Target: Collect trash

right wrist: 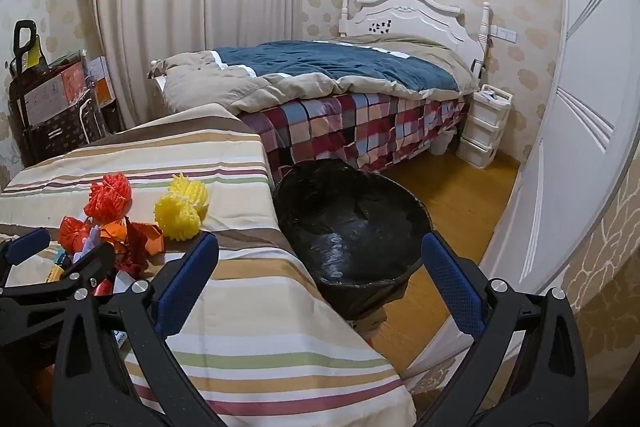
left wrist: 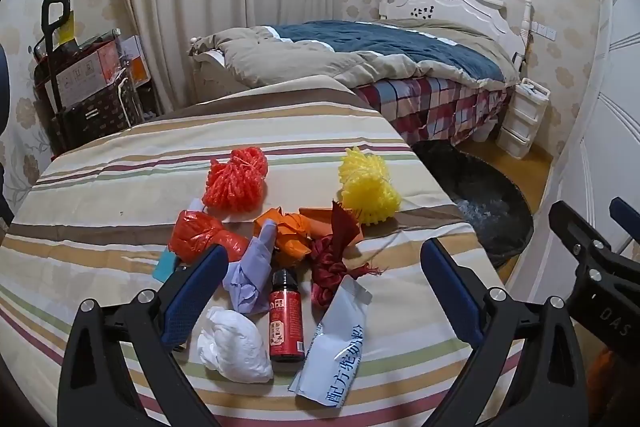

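— Both sets of jaws stand wide apart and hold nothing: the left gripper (left wrist: 324,259) hangs over the trash pile, the right gripper (right wrist: 320,255) points at the bin.

— What is in the pile?

— Near the table's (left wrist: 100,187) right edge lie two netted foam sleeves, bumpy and bunched: a red foam net (left wrist: 235,183) and a yellow foam net (left wrist: 368,189). Toward the near edge sit a crinkled red plastic bag (left wrist: 202,237), folded orange paper (left wrist: 294,233), a limp lilac glove (left wrist: 254,273), a knotted dark red ribbon (left wrist: 334,263), a small glossy red bottle (left wrist: 285,321) lying with its black cap pointing away, a soft white crumpled tissue (left wrist: 234,345) touching the bottle, and a torn silvery pouch (left wrist: 336,343) with blue print just beside it on the other side.

— And the bin?

— A round basket lined with a shiny black bin bag (right wrist: 352,223) stands on the wooden floor (right wrist: 452,195), right against the table's right edge.

— The surface?

— A cloth with beige, brown, green and maroon stripes covers the table. Beyond it a bed (right wrist: 320,79) with a white carved headboard carries a blue and tan quilt over a checked sheet. A white plastic drawer unit (right wrist: 484,127) stands by its head, pleated curtains (right wrist: 180,7) hang behind, and floral wallpaper covers the walls.
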{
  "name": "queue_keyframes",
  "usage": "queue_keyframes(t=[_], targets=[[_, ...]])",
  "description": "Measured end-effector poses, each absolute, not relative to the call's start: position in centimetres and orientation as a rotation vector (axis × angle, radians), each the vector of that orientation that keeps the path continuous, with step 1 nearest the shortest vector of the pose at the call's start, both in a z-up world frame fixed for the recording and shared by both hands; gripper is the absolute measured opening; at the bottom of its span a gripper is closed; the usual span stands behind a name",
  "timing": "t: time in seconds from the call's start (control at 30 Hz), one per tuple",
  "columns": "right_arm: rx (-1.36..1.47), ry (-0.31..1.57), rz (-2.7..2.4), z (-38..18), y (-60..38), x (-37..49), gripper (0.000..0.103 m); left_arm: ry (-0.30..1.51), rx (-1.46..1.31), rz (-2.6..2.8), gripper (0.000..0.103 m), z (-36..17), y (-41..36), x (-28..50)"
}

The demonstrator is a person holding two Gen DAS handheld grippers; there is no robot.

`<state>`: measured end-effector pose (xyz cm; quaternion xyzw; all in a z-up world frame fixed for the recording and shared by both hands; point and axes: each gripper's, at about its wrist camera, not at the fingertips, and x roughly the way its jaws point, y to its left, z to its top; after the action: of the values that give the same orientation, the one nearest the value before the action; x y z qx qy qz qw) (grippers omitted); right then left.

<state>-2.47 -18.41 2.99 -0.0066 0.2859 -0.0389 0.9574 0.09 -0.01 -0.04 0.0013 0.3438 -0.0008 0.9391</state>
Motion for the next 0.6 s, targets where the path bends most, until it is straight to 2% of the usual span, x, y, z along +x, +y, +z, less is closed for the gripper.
queue_keyframes(t=[0.6], targets=[[-0.005, 0.574, -0.079, 3.1, -18.8, -2.6, 0.099, 0.673, 0.013, -0.002, 0.096, 1.4, 0.0, -0.4]])
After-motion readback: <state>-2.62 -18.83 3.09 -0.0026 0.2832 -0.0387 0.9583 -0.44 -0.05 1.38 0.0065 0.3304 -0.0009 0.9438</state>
